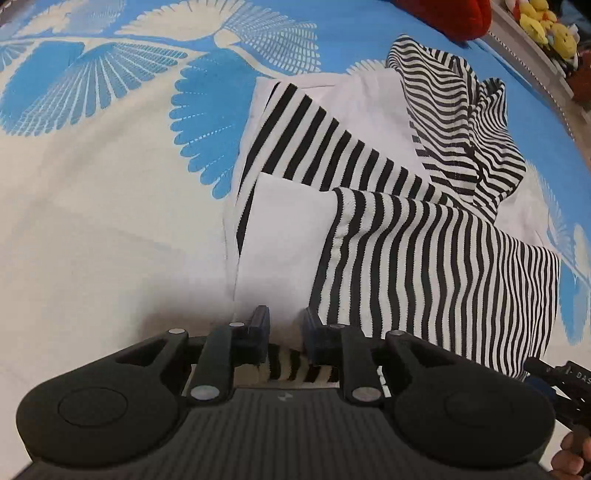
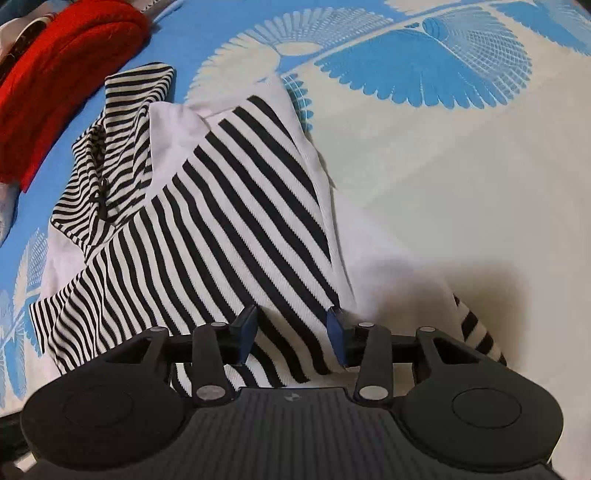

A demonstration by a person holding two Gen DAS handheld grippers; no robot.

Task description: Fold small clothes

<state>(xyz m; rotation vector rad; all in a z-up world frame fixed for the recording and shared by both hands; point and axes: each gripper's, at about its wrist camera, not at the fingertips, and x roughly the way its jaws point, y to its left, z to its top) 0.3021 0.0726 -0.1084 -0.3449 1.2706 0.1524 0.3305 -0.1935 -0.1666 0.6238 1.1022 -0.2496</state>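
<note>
A small black-and-white striped garment (image 1: 424, 266) with plain white panels lies partly folded on the bedsheet; its thin-striped part is bunched at the far end. My left gripper (image 1: 286, 323) points down at the near edge of a white panel. Its jaws stand a narrow gap apart, with cloth lying in the gap and the pads not pressing on it. In the right wrist view the same garment (image 2: 221, 221) spreads out ahead. My right gripper (image 2: 291, 330) is open wide just above its near striped edge, and the cloth lies flat under the fingers.
The bedsheet (image 1: 110, 221) is cream with blue fan-shaped prints. A red cloth item (image 2: 62, 81) lies beyond the garment. Yellow plush toys (image 1: 546, 26) sit on a ledge past the bed's edge. The other gripper's tip (image 1: 561, 376) and a hand (image 1: 569, 458) show at the lower right.
</note>
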